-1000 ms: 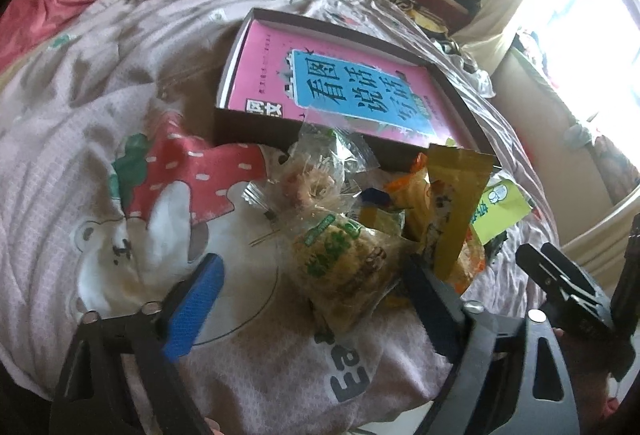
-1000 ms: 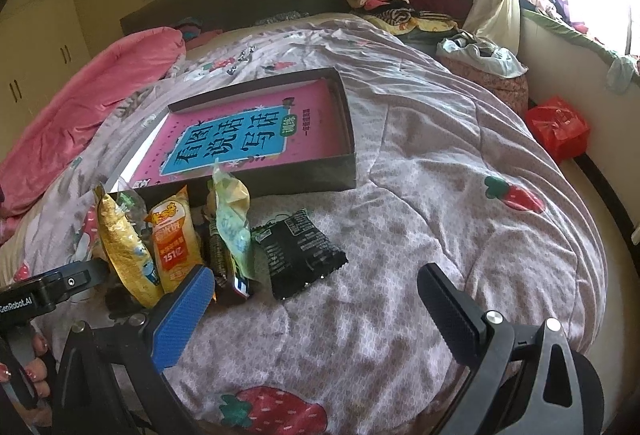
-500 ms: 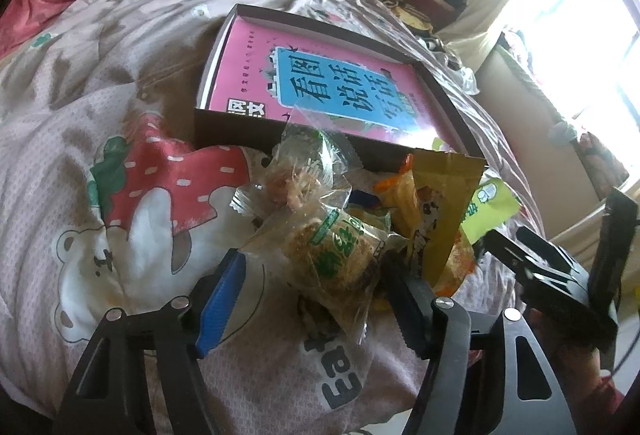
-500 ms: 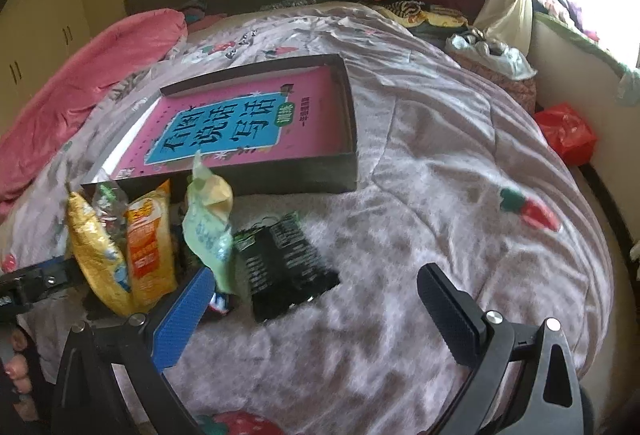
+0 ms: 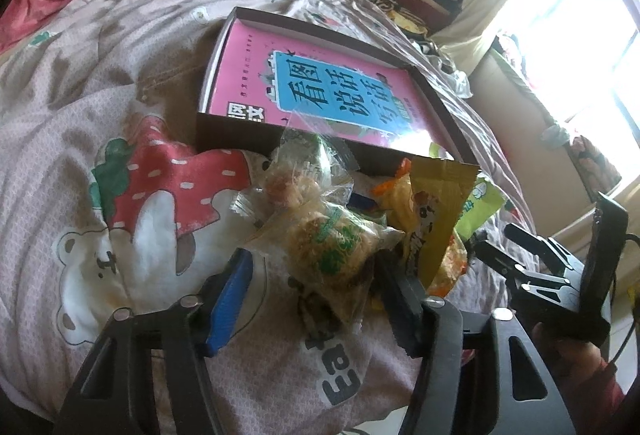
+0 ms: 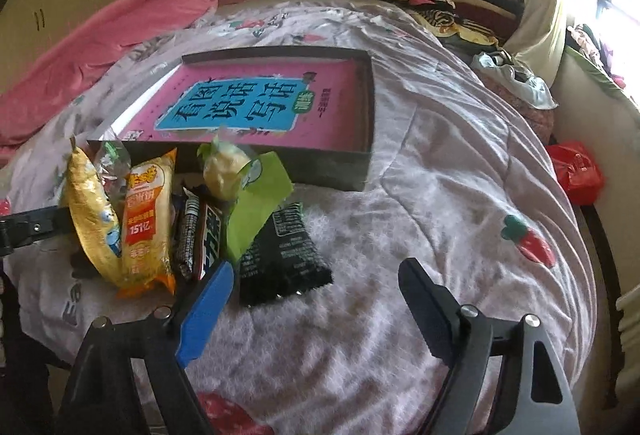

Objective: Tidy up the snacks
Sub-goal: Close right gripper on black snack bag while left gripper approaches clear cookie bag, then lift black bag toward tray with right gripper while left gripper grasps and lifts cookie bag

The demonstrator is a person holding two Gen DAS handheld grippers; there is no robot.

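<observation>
Bedding with strawberry prints (image 5: 168,171) carries everything. My left tongs (image 5: 316,291) have just been narrowing around the clear rice-cake packet (image 5: 336,247), lengthwise toward the dark box (image 5: 236,137); contact unclear. My right tongs (image 6: 316,295), closing slightly, stand wide, empty beside the black packet (image 6: 284,259).
</observation>
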